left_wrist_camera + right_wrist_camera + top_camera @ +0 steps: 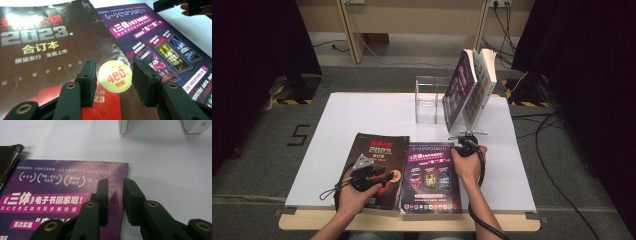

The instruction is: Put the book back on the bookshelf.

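Hovering your left gripper (113, 82) half open over the dark glossy 2023 magazine (379, 160), gripping nothing; right gripper (115, 195) straddles the purple magazine's (430, 175) far right edge, narrowly open.

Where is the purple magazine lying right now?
In the high view the purple magazine lies flat at the table's near edge, right of the dark magazine, between both grippers.

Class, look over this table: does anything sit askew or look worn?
Yes. The two books at the clear stand lean steeply rather than standing upright, and the dark magazine has a creased, worn cover with a frayed corner. The purple magazine lies flat.
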Available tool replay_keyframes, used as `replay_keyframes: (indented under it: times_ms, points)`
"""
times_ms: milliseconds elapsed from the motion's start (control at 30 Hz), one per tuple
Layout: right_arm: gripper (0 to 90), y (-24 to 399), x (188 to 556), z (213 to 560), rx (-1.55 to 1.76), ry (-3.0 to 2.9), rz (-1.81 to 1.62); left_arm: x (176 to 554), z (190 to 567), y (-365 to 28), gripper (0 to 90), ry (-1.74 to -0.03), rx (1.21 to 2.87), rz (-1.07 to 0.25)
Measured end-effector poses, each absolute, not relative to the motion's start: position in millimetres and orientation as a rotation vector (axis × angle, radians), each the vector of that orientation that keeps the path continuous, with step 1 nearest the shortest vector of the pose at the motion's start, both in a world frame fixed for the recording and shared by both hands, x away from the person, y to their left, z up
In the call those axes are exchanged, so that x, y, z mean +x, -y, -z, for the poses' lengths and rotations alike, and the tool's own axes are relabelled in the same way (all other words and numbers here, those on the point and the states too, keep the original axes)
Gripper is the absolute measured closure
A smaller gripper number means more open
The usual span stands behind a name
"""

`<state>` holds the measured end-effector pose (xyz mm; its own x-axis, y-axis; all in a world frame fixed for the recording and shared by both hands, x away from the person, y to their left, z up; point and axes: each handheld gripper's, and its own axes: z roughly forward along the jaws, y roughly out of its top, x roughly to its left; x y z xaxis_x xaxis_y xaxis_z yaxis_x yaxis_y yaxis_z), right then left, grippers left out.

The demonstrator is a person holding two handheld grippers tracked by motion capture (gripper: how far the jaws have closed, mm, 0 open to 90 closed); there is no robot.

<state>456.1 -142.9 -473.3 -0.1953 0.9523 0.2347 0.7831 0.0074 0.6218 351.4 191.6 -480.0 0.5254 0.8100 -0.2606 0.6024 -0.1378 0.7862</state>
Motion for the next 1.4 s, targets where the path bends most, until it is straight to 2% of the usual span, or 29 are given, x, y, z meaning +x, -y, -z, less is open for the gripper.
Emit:
replay_keyframes:
  times_ms: [233, 600, 900, 1400]
  points:
    - [72.6, 145, 457, 475, 1.831, -2.041, -0.940, 365, 480, -181, 57.9, -1.175, 1.850, -0.269]
    - [65.4, 144, 461, 477, 1.865, -2.062, -0.964, 370, 486, -174, 56.8, -1.176, 1.870, -0.260]
    - [57.8, 145, 486, 476, 1.858, -2.055, -1.007, 370, 486, -174, 56.4, -1.175, 1.870, -0.251]
    - [55.8, 151, 498, 479, 1.870, -2.096, -1.079, 368, 489, -174, 56.4, -1.175, 1.869, -0.243]
